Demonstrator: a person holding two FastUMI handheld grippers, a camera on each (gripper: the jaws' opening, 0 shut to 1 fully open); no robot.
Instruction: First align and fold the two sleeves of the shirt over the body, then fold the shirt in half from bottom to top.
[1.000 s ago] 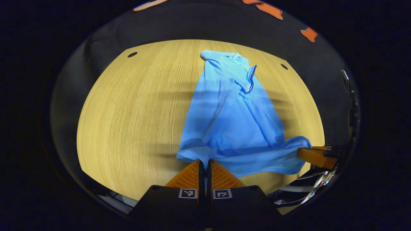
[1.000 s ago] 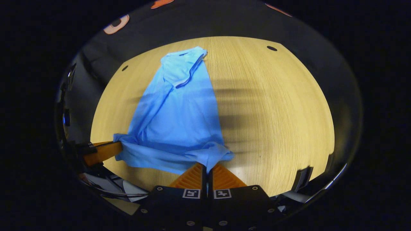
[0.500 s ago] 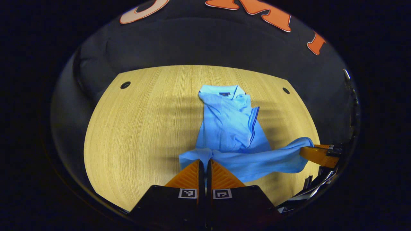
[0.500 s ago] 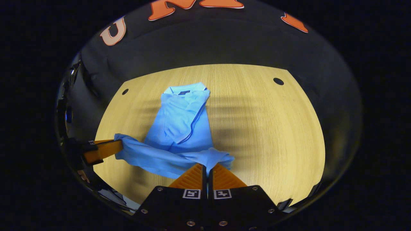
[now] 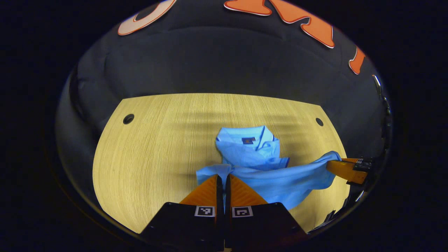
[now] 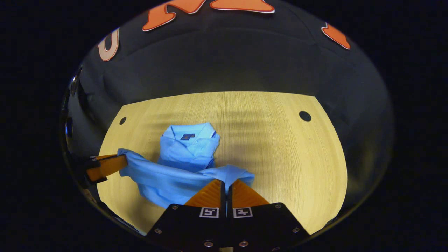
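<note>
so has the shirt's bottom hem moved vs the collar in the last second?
Yes. The hem, pinched by the left tongs and right tongs, has travelled across the table toward the collar, covering most of the shirt body.

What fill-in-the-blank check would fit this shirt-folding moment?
1. The shirt lies on a ____ table.
2. Each tool, left and right, is ____ on the shirt's bottom edge.
3. The bottom edge is held ____ the table, toward the collar.
4. The shirt's colour is ____.

Missing words: wooden; shut; above; blue
</note>
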